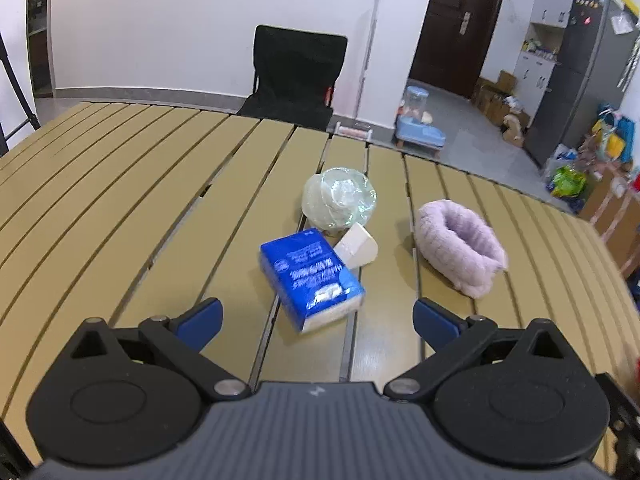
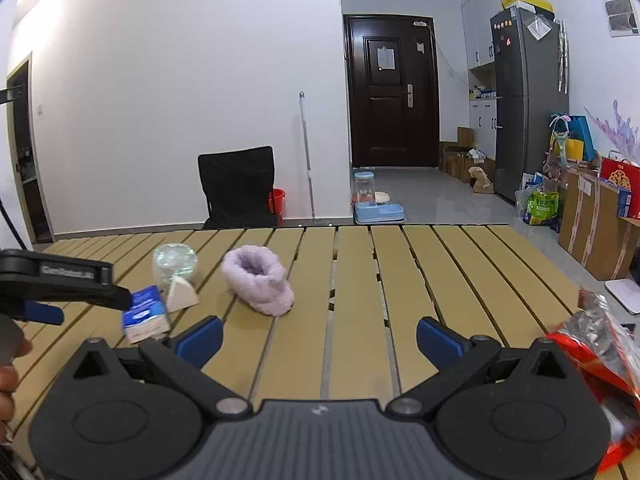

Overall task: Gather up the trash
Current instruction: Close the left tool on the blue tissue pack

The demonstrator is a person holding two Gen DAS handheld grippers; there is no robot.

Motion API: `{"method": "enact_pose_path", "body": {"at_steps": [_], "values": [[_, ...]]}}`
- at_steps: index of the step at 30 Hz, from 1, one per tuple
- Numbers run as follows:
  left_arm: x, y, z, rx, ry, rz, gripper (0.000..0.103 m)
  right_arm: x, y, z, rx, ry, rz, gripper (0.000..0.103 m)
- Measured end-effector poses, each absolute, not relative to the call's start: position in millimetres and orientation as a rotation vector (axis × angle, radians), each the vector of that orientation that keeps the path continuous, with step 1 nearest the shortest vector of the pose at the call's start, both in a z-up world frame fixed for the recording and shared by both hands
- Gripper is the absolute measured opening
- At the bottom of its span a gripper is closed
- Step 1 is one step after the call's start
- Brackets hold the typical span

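Left wrist view looks down on a tan slatted table [image 1: 120,184], where the left gripper [image 1: 318,318] hangs with its blue-padded jaws spread wide and nothing between them. Just ahead of the gap lies a blue tissue pack [image 1: 310,278], tilted across two slats; a white wedge-shaped piece [image 1: 357,247] touches its far right corner, and a crumpled clear plastic wrap [image 1: 339,197] sits directly behind the wedge. To the right, apart from that cluster, rests a fluffy lilac pouch [image 1: 460,246] with its opening facing up. Beyond the table stand a black chair [image 1: 298,76] and a dark door [image 1: 460,20]. In the right wrist view the same cluster sits at the left, with the left gripper's black arm reaching over the tissue pack and part of a hand [image 2: 8,376] at the frame edge. The right gripper [image 2: 320,338] is likewise released, jaws wide over bare slats. At the far right edge, a red and clear crinkled wrapper [image 2: 600,344] lies on the table beside the gripper's right side.
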State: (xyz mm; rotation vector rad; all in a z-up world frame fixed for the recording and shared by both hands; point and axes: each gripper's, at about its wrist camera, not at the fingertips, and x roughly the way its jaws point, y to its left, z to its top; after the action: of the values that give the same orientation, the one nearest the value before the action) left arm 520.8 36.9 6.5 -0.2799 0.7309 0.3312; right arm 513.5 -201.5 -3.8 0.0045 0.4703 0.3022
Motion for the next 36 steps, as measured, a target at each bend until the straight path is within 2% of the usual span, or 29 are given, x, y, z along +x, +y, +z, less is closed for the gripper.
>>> {"method": "enact_pose_path", "body": {"at_steps": [7, 8, 9, 11, 14, 21, 36], "values": [[556, 44, -20, -0.299, 0.776, 0.373, 0.103, 552, -195, -20, 0.015, 0.498, 0.308, 0.103], [559, 45, -23, -0.302, 0.780, 0.378, 0.100, 556, -193, -21, 0.014, 0.500, 0.310, 0.103], [562, 46, -25, -0.303, 0.783, 0.384, 0.097, 558, -192, -21, 0.014, 0.501, 0.314, 0.103], [565, 48, -28, -0.307, 0.793, 0.387, 0.068, 562, -189, -21, 0.015, 0.503, 0.324, 0.103], [564, 53, -31, -0.319, 0.782, 0.369, 0.062, 566, -182, -21, 0.013, 0.501, 0.336, 0.103], [550, 62, -26, -0.281, 0.743, 0.351, 0.060, 571, -168, -19, 0.009, 0.504, 0.368, 0.103], [513, 90, 21, -0.176, 0.605, 0.323, 0.060, 619, -121, -8, 0.046, 0.574, 0.390, 0.103]]}}
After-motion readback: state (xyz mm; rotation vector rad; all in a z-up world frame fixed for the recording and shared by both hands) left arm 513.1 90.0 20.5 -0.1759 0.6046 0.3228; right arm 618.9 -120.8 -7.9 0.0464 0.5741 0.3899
